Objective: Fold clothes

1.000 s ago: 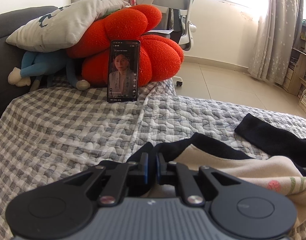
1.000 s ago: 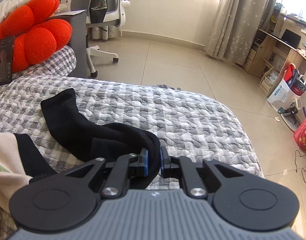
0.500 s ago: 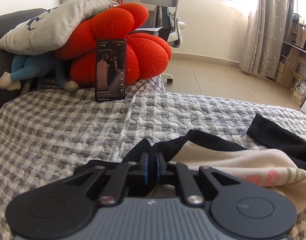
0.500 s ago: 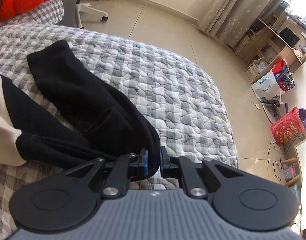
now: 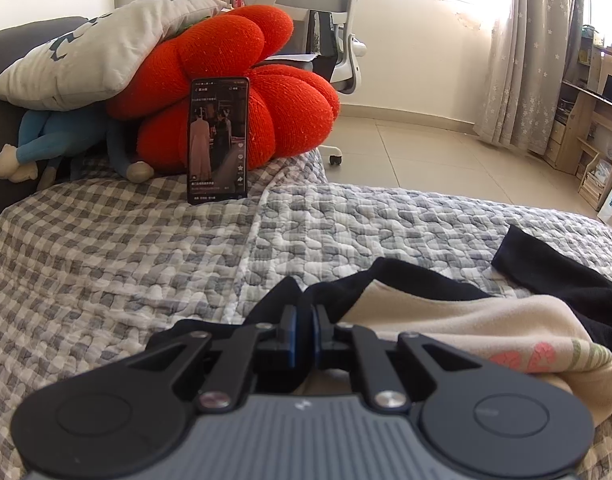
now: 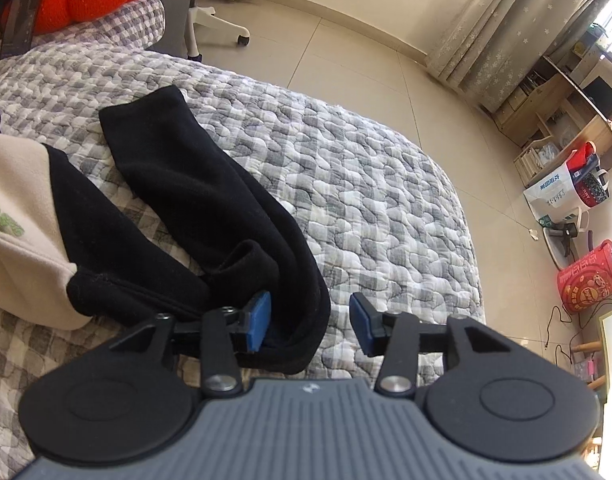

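I'm partway through a fold on the top [image 5: 458, 312], a cream fleece thing with black sleeves and trim, lying rumpled on the quilt [image 5: 146, 248] right under both my hands. My left tongs [image 5: 304, 330] are pressed together on a black edge of it, the cloth bunched between the blue pads. My right tongs [image 6: 310, 322] are opening; the sleeve [image 6: 194, 184] sags against the left-hand pad [image 6: 258, 320] while the other pad stands clear over bare quilt, so that grip is let go.

My guess is the sleeve has just been laid down and the step in hand is the release. Next I'd want the right tongs drawn back free of the cloth without dragging it, then a fresh hold, likely on the sleeve's cuff end, which lies out flat farther up the quilt, to bring it across the cream body. The left should hold its edge steady meanwhile.

For room: the bed's edge curves round close on the right, with tiled floor [image 6: 346, 60] beyond, so I'd fold inward, not outward. Ahead of the left tongs the quilt is open up to a phone [image 5: 218, 140] propped on a red cushion [image 5: 274, 100], well apart from the top
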{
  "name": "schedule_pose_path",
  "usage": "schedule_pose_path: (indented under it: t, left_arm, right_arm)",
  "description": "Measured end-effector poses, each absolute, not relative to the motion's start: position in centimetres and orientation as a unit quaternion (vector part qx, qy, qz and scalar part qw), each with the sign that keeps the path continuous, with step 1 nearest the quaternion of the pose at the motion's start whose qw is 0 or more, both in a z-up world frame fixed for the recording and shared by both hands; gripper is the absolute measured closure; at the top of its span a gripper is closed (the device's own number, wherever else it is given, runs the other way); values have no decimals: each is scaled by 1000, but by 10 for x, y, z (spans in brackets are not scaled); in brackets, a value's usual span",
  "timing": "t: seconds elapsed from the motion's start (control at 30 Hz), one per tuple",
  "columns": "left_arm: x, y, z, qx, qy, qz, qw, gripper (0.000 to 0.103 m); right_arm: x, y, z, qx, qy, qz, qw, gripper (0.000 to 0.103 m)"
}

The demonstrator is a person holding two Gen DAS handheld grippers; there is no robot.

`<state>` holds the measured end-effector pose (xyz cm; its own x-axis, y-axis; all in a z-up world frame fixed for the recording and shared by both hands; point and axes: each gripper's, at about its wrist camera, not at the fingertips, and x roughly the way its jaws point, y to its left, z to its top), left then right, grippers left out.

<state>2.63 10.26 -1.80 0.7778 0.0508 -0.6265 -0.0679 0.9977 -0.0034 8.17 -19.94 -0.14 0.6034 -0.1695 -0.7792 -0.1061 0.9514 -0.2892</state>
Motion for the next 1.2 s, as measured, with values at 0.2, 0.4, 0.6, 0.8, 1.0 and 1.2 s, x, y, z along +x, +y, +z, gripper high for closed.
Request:
schedule_pose_path:
  t: [0.2,0.4,0.6,0.8,1.0,1.2]
  left_arm:
    - [27,99,-19,-4,331,33,943,95]
    - [27,100,-19,-7,329,34,944,95]
    - [27,99,-19,-3,329,33,944,95]
    - [27,100,-19,-5,329,32,944,95]
    - [27,100,-19,-6,329,31,944,95]
    - [27,100,-19,-7,329,30,944,95]
  right_arm:
    - [94,-185,7,-119,403,38,907,50]
    - [119,-165,-7,-99,395,90,909,47]
    - [135,-157,-27,-98,401,86,907,48]
    - [135,-162,-30,-86,395,81,911,84]
    - [129,-160,-19,-116,380,48,916,97]
    - [113,-169,-3,-152,365,6,919,98]
